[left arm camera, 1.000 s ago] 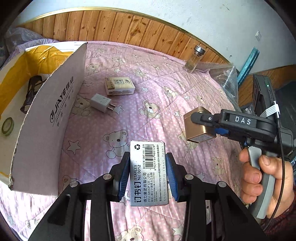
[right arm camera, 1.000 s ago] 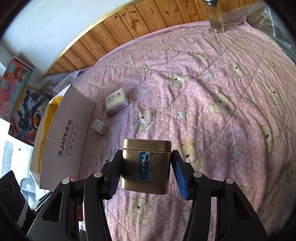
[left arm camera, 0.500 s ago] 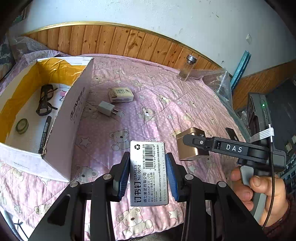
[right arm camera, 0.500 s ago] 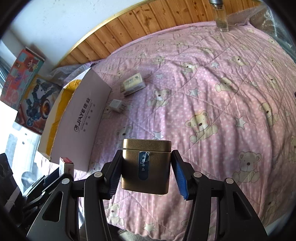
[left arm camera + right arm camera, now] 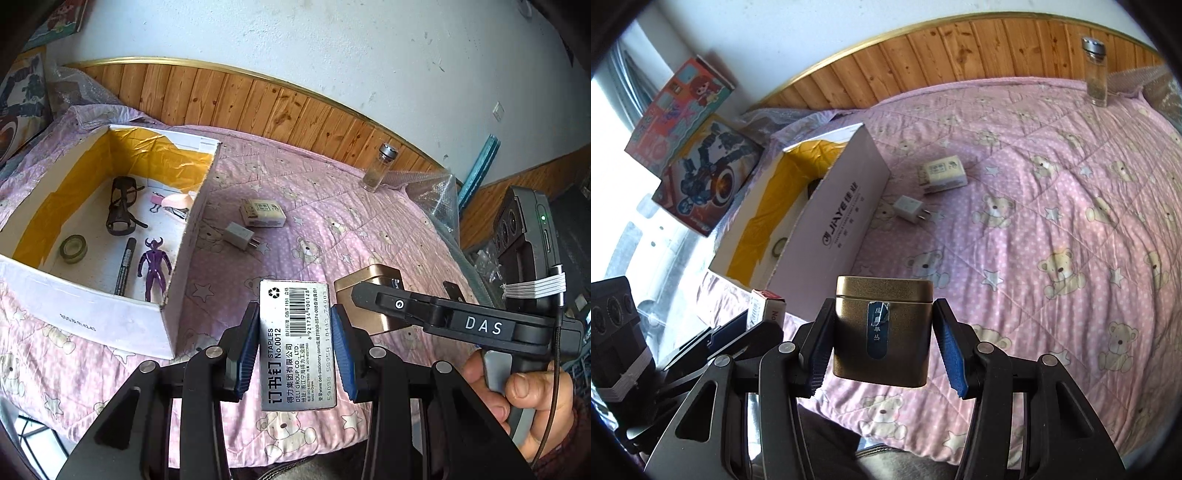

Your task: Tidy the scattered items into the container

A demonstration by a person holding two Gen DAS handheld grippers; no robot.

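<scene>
The left gripper [image 5: 298,347] is clamping the staples [image 5: 297,345] and the right gripper [image 5: 882,345] the tin [image 5: 882,332], both hanging off the box's [image 5: 110,317] near corner; carry each over the rim before letting go.

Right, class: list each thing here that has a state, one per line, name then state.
Staples box: held in left gripper, off the bed.
Gold tin: lid on, held in right gripper.
Cardboard box: open.
Glass bottle: upright, capped.
Charger plug: lying loose.
</scene>
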